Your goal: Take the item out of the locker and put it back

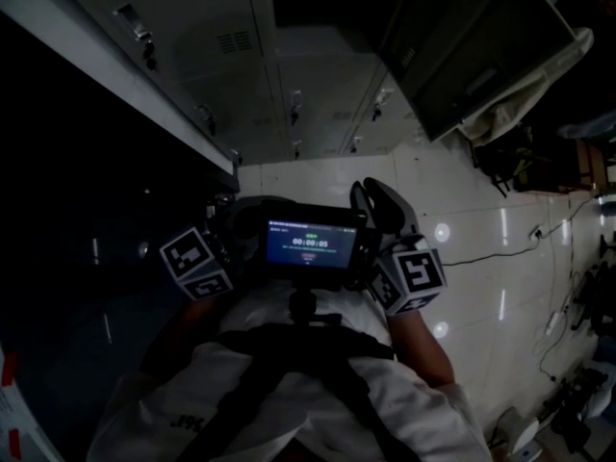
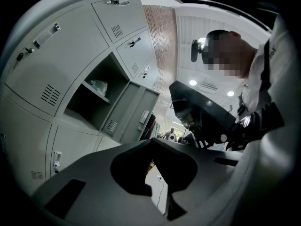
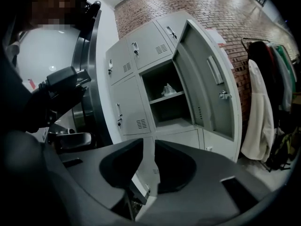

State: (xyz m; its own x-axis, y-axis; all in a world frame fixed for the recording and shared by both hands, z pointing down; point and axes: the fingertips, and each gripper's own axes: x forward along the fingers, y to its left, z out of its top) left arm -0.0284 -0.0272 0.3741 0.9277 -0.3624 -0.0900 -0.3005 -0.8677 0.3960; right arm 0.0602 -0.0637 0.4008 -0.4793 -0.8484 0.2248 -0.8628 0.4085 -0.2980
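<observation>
Item: small pale crumpled lump on the upper shelf of the one open locker compartment, toward the back. Too small to read a long axis. Well apart from both grippers; not yet taken out.

Right gripper: jaws a narrow slit apart, with nothing between them and only locker front showing through. In the right gripper view the item lies at about 1 o'clock from the jaw tips. The compartment is faced nearly square-on. Its door stands wide open at 2 o'clock, off the line in.

Left gripper: jaw tips together, empty. In the left gripper view the item sits at about 10 to 11 o'clock, and the compartment is seen obliquely.

Head view: both grippers held close to the body, either side of a chest-mounted screen. Very dark; compartment interior not readable.

Judgement: neither hand is plainly nearer, but the right one is better lined up. The coming move turns on carrying it forward and up to shelf height. Its jaws would need to part wider before they could go around the lump. Risk: the shelf edge fouling the jaws if the approach comes in low.
</observation>
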